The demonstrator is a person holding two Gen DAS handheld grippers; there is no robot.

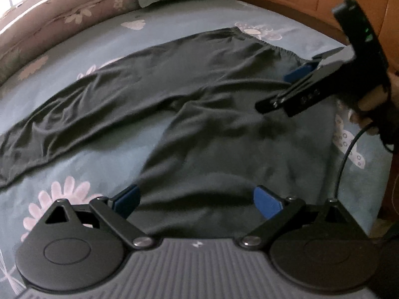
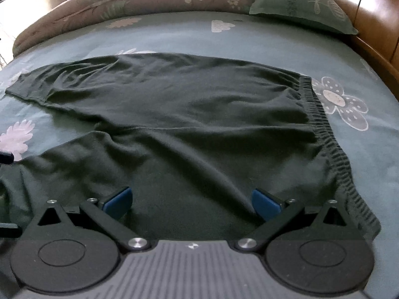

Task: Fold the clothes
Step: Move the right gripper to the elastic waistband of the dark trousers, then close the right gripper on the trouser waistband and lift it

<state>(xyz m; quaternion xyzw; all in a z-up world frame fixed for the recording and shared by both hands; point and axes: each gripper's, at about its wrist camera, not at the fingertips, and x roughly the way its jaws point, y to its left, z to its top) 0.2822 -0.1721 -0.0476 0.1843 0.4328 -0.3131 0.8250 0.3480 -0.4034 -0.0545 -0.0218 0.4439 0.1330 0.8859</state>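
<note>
Blue-padded, our left gripper [image 1: 197,200] hangs with its fingers wide apart over the near leg of the dark trousers [image 1: 174,94]; whether the pads touch cloth we cannot tell. Our right gripper [image 2: 192,200] is likewise spread over the hip area beside the elastic waistband [image 2: 321,127]. In the left view it is half cut off at the frame edge. The trousers lie flat on the floral bedsheet [image 2: 199,37], their far leg's end blurred. A green pillow [image 2: 299,5] leans by the wooden headboard [image 2: 369,25].
</note>
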